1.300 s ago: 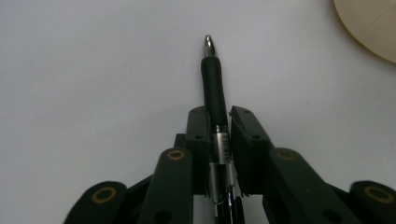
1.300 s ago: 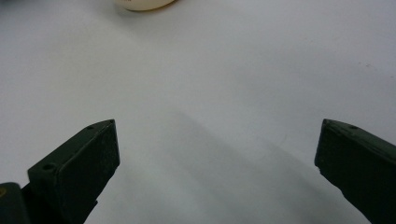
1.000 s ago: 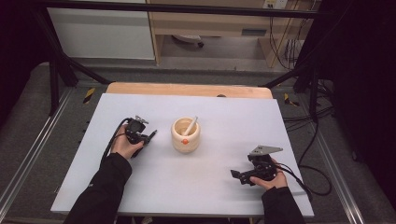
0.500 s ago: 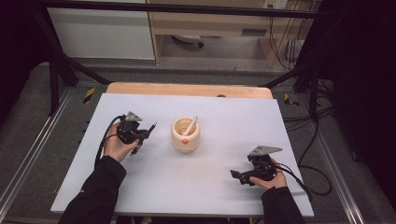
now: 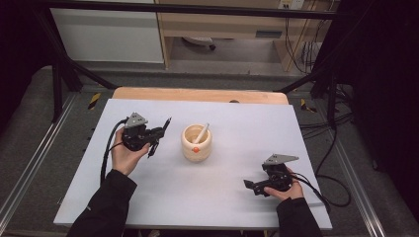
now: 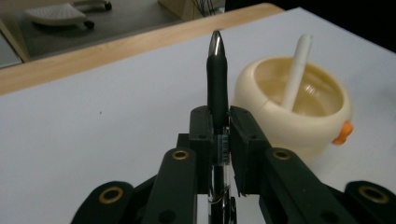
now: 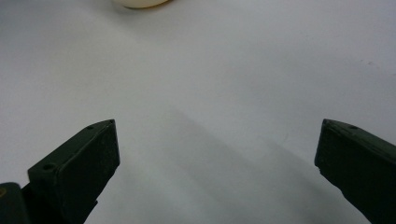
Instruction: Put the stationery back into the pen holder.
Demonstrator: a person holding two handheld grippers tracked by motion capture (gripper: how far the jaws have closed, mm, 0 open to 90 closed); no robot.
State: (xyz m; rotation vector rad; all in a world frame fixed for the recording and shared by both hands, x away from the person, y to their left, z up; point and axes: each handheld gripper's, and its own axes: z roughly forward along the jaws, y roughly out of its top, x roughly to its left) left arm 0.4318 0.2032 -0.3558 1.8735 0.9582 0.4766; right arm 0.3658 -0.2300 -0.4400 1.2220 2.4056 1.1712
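My left gripper (image 5: 159,134) (image 6: 218,126) is shut on a black pen (image 6: 217,88) (image 5: 164,126), which points up and away toward the table's far side. It hovers left of a cream duck-shaped cup (image 5: 196,142) (image 6: 294,105) that holds a white stick (image 5: 202,133) (image 6: 295,67). My right gripper (image 5: 250,186) (image 7: 215,163) rests near the front right of the table, its jaws wide open with nothing between them. The cup's base (image 7: 140,3) shows at the top edge of the right gripper view.
The pale grey table top (image 5: 217,197) sits on a wooden board whose far edge (image 5: 197,94) shows behind it. Black cables (image 5: 321,187) trail off the right side. Metal frame rails run along both sides on the floor.
The left hand has lifted the pen off the table and drawn back to the left, away from the cup. The right hand has stayed in place.
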